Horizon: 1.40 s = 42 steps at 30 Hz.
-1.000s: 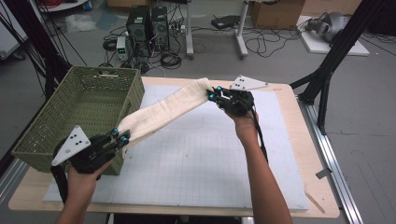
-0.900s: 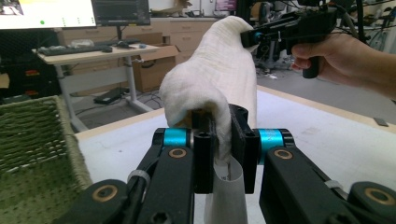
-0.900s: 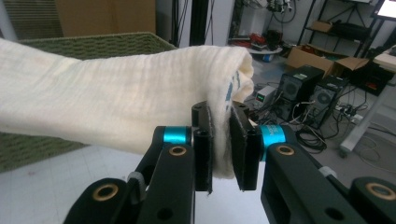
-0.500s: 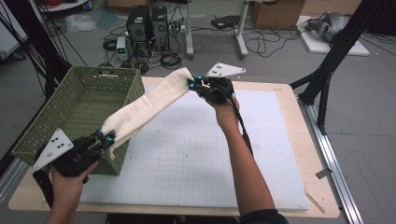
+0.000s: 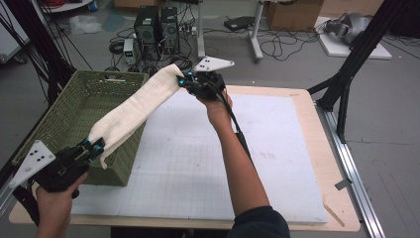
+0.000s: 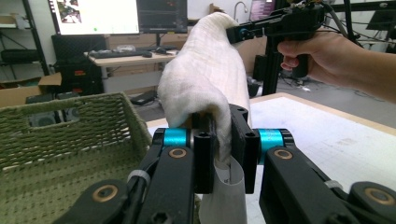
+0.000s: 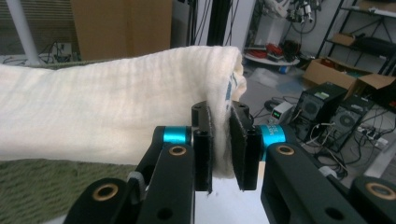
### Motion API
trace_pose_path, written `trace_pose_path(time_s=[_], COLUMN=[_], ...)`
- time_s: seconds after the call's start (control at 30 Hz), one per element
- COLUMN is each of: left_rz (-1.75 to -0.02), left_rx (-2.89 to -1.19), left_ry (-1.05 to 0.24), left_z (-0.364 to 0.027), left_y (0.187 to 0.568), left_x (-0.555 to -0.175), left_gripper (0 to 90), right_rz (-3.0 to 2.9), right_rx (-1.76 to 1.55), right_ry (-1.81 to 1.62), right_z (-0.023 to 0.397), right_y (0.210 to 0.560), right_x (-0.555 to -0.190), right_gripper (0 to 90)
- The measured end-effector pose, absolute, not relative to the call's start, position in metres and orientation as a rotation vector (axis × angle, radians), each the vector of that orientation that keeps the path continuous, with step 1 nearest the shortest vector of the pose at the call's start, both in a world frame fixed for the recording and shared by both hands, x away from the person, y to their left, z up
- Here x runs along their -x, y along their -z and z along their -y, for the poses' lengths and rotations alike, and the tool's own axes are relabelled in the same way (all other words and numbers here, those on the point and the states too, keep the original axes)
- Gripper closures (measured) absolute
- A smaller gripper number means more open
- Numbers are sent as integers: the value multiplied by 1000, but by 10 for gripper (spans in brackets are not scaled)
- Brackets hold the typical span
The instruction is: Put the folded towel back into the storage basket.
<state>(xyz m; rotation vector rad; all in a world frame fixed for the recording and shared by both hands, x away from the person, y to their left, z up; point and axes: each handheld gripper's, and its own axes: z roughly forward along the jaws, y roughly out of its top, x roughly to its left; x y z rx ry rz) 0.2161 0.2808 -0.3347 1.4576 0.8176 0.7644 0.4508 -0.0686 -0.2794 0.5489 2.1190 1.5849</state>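
Towel (image 5: 136, 105) stretched over green basket (image 5: 64, 126) — one end clamped in left claw (image 5: 94, 147), other in right claw (image 5: 184, 81), above worktop (image 5: 277, 148).

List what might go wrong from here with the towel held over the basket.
1. The left gripper pinches just a narrow fold at the end of the towel; a tug might pull it free.
2. The towel sags across the rim of the basket, so it may drag on the weave or drape outside when released.
3. The right gripper also grips near the edge, so uneven release could leave one end hanging on the table.
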Motion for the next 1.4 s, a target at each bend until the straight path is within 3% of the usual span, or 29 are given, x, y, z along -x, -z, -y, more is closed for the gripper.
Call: trace_pose_path(time_s=[0.83,1.4], left_rz=[-943,-992], left_rx=[-1445,-1410], left_ry=[-876,-886], left_z=[-315,-331], left_y=[340,344], left_x=[-211,-210], left_gripper=[813,812], right_rz=[-2156,-2178], right_rx=[-532,-556], right_ry=[-1601,-1604], right_z=[-23,-71], right_y=[277,284], right_x=[-484,-501], right_gripper=[804,804])
